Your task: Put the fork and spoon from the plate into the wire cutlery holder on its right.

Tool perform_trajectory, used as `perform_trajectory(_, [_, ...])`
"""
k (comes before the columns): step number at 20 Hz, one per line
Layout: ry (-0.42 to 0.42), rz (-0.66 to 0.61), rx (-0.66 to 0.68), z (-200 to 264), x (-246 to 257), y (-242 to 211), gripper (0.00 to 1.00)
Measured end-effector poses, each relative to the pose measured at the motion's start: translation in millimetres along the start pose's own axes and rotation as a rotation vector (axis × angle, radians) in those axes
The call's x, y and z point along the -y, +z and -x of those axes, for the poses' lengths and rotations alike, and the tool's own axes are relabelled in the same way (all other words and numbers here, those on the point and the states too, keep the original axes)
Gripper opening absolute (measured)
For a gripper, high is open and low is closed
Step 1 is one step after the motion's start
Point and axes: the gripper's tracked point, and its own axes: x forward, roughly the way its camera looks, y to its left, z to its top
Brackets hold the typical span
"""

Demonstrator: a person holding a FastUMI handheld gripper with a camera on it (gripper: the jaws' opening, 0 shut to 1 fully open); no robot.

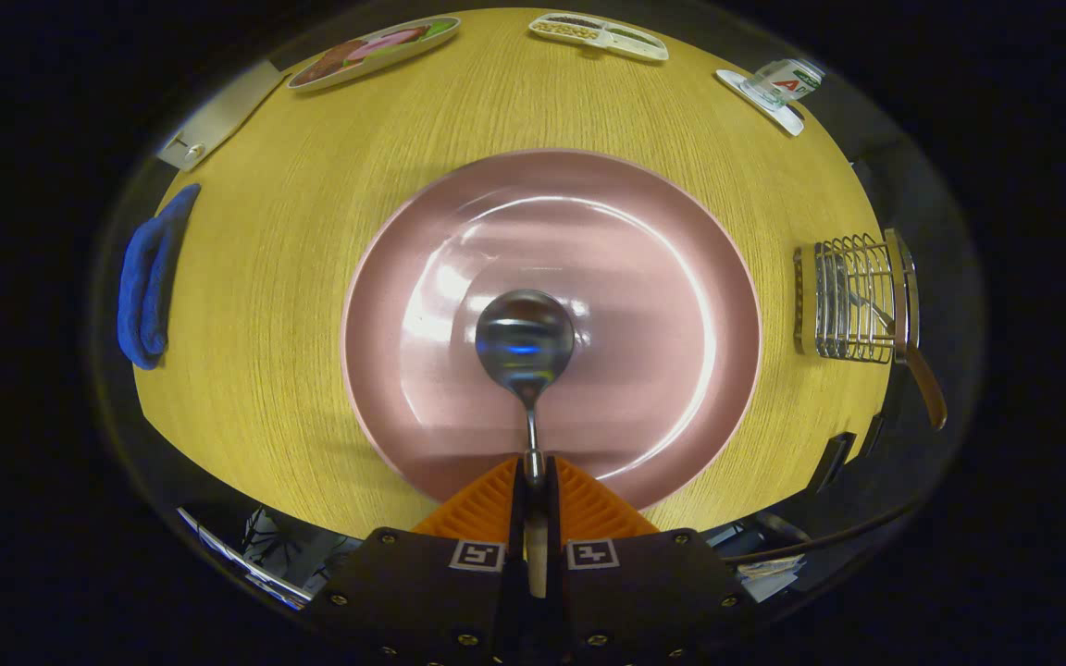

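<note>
The spoon (526, 347) is gripped by its handle between the two fingers (533, 486), which are clenched on it from both sides. Its long axis runs straight ahead of the fingers, bowl foremost, over the middle of the pink plate (459, 231) on the table (274, 305). The wire cutlery holder (852, 298) stands well to the plate's right, with the fork (903, 342) seen in it, its handle slanting out.

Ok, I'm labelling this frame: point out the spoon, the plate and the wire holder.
spoon (526, 344), gripper view: middle of its bowl.
plate (681, 231), gripper view: bare far rim.
wire holder (852, 296), gripper view: its wire wall.
</note>
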Motion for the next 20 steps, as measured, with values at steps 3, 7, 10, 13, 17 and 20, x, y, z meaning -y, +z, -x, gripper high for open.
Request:
perform_trajectory(3, [-0.018, 0.000, 0.004, 3.4, 2.9, 1.7, 0.05])
perform_trajectory(7, [-0.041, 0.007, 0.020, 11.6, 8.5, 6.5, 0.05])
perform_trajectory(10, [-0.056, -0.002, 0.043, 21.4, 13.7, 11.3, 0.05])
perform_trajectory(13, [-0.075, -0.023, 0.068, 37.1, 23.4, 16.5, 0.05])
perform_trajectory(17, [-0.113, -0.074, 0.120, 64.3, 46.0, 24.2, 0.05])
perform_trajectory(20, [-0.146, -0.121, 0.151, 86.7, 65.8, 28.6, 0.05])
